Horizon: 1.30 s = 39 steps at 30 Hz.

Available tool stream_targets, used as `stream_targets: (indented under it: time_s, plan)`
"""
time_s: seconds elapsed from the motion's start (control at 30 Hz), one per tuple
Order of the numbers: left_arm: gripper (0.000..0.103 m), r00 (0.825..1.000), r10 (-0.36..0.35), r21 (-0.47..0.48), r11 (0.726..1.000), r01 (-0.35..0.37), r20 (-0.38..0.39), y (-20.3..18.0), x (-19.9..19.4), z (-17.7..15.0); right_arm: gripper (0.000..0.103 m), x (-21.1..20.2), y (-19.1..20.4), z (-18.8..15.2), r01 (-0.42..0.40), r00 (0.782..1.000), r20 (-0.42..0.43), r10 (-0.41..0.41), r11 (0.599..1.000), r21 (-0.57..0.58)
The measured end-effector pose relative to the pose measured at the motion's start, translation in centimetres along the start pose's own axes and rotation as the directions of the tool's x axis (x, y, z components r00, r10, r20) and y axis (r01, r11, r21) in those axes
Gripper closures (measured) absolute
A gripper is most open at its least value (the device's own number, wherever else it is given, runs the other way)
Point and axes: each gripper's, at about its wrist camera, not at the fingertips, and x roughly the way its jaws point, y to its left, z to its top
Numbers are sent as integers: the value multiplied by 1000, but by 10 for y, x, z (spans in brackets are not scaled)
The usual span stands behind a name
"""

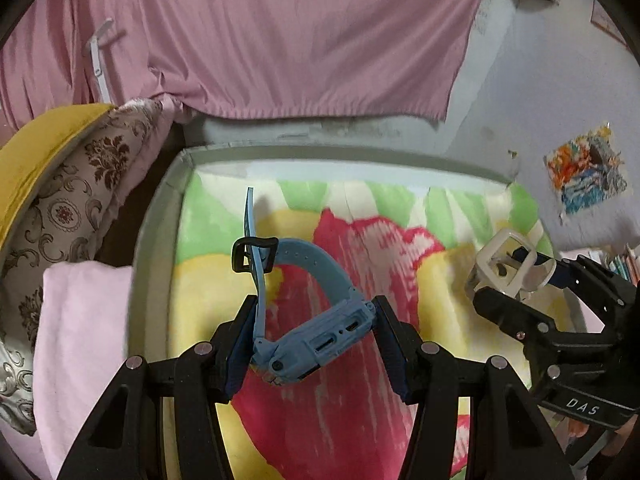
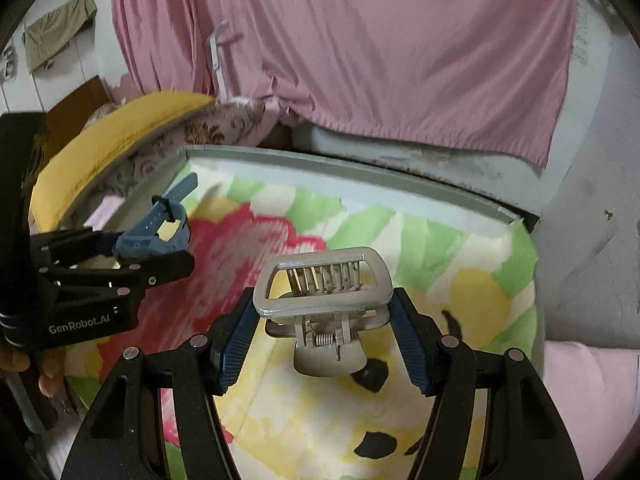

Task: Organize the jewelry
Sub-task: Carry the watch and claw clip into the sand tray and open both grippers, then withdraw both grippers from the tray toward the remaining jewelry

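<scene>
At the far left of the left wrist view a yellow cushion (image 1: 36, 152) and a patterned pillow (image 1: 80, 200) are cut by the frame edge, with a folded pink cloth (image 1: 80, 328) below them. A pink curtain (image 1: 260, 40) fills the top. The table (image 1: 160, 240) shows only its grey rim; a floral cloth (image 1: 360, 260) covers the rest.

The left gripper (image 1: 312, 344) clamps a blue watch (image 1: 316, 340) by its case, both blue pads pressing on it. The strap loops upward with a black buckle (image 1: 254, 254); the dial faces away and cannot be read. The watch seems to hang above the cloth; whether it touches cannot be told.

To the right, the right gripper (image 1: 516, 280) grips a white hair clip (image 1: 508, 264), partly blurred, its far finger mostly hidden behind the clip. A torn colourful picture (image 1: 586, 172) is stuck on the wall (image 1: 540, 100).

In the right wrist view the left gripper (image 2: 132, 248) enters from the left edge with the watch (image 2: 156, 236) between its fingers; a hand (image 2: 36, 368) below it is mostly cropped. At centre the right gripper (image 2: 322, 332) is closed on the hair clip (image 2: 324, 300), pads against both ends of its frame, teeth and spring facing the camera. Dark patches on the cloth (image 2: 460, 300) below the clip are hard to make out. More pink cloth (image 2: 592, 384) lies at the right edge.
</scene>
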Motion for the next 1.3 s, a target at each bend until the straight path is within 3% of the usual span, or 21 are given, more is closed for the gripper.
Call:
stream_targets:
  time_s: [0.1,0.27,0.4,0.53,0.63,0.7,0.77,0.87,1.13,1.3]
  plan:
    - [49,1000,-13,-6,1000,13,-13,2,1,1,43,9,-1,-2,-2,999,-42,2,1000,-7]
    - [39,999,-34,-26,999,34,0,12,-5,-1,42,12,-3,-5,-16,998,-64,16,1000,10]
    - [22,994,-63,-40,997,67,88,16,-23,-6,40,1,-3,-13,-7,999,-36,8,1000,19]
    - [20,978,-97,-26,994,103,184,15,-48,-21,28,-27,-4,-24,-23,998,63,20,999,49]
    - [13,956,-82,-9,996,88,281,13,-70,-37,15,-61,-1,-37,2,983,184,-14,998,67]
    - [3,932,-78,2,997,82,355,9,-88,-49,11,-79,0,-46,8,970,243,-25,997,71]
    - [1,902,-77,10,997,80,425,7,-106,-64,11,-100,5,-56,8,951,307,-32,997,78]
    - [0,875,-72,21,997,70,478,3,-126,-82,1,-124,9,-71,-3,925,378,-33,995,96]
    - [0,789,-58,34,998,48,611,-3,-172,-140,1,-178,32,-130,-22,833,551,-57,990,137]
    - [0,754,-38,26,999,27,656,-3,-186,-173,1,-200,40,-164,-16,789,608,-94,985,173]
